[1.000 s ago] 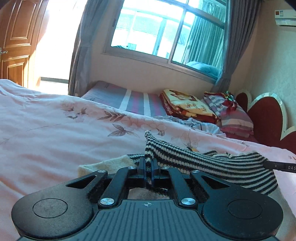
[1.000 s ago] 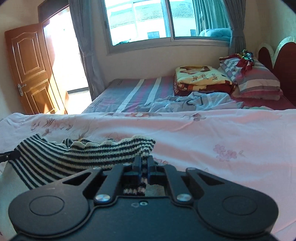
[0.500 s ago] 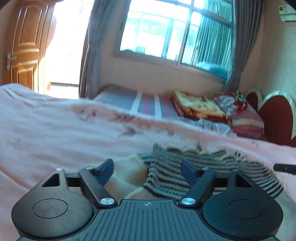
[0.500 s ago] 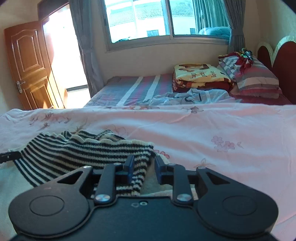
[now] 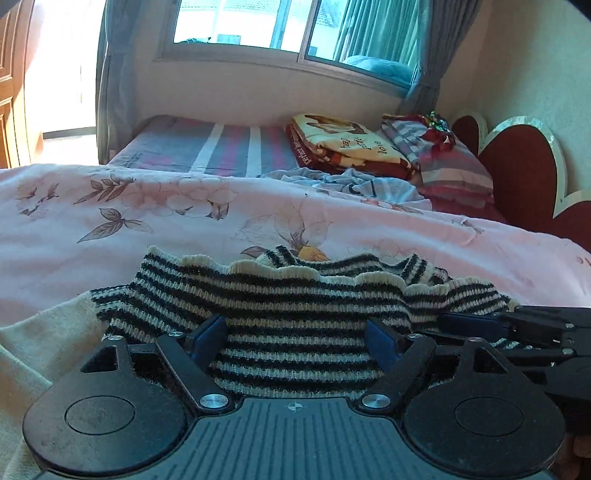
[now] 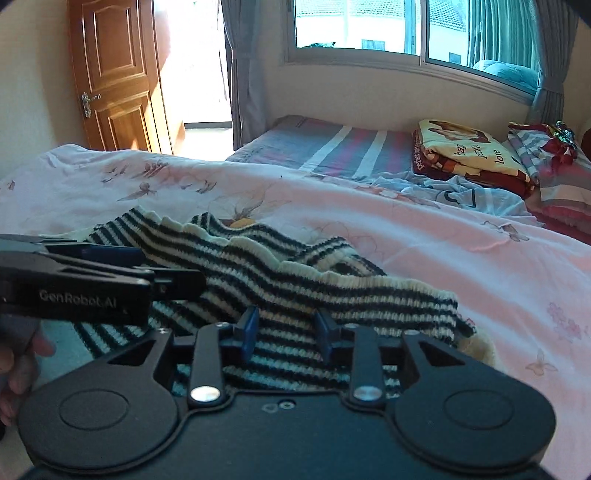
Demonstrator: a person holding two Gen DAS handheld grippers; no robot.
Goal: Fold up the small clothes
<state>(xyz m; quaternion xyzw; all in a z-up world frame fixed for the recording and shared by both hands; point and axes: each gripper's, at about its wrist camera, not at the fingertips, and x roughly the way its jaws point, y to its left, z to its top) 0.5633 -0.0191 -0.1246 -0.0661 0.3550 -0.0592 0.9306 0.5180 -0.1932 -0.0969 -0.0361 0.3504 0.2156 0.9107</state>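
A black-and-cream striped knit garment [image 5: 295, 295] lies crumpled on the pink floral bedspread [image 5: 110, 236], its scalloped cream hem running across the side away from the cameras. The left gripper [image 5: 295, 341] sits low over the near part of the garment with its blue-padded fingers [image 5: 207, 338] spread wide, the striped knit showing in the gap between them and nothing clamped. The right gripper [image 6: 286, 330] is also open, though its fingers [image 6: 249, 328] stand narrower apart, straddling a band of the same garment without pinching it. In the left wrist view the right gripper's black side reaches in over the garment's right edge; in the right wrist view the left gripper's body (marked with a white "GenRobot.AI" label) crosses over the garment's left portion. A cream fuzzy cloth [image 5: 40, 343] lies against the garment's left side, partly under it. Beyond the garment, past the bedspread, a striped mattress [image 5: 218, 147] carries a folded yellow-and-red blanket [image 5: 343, 144], a crumpled light blue cloth [image 5: 351, 184] and a stack of plaid pillows [image 5: 443, 155]. Farther off from the garment are a window [image 5: 280, 26] with grey curtains and, in the right wrist view, a wooden door [image 6: 114, 74].
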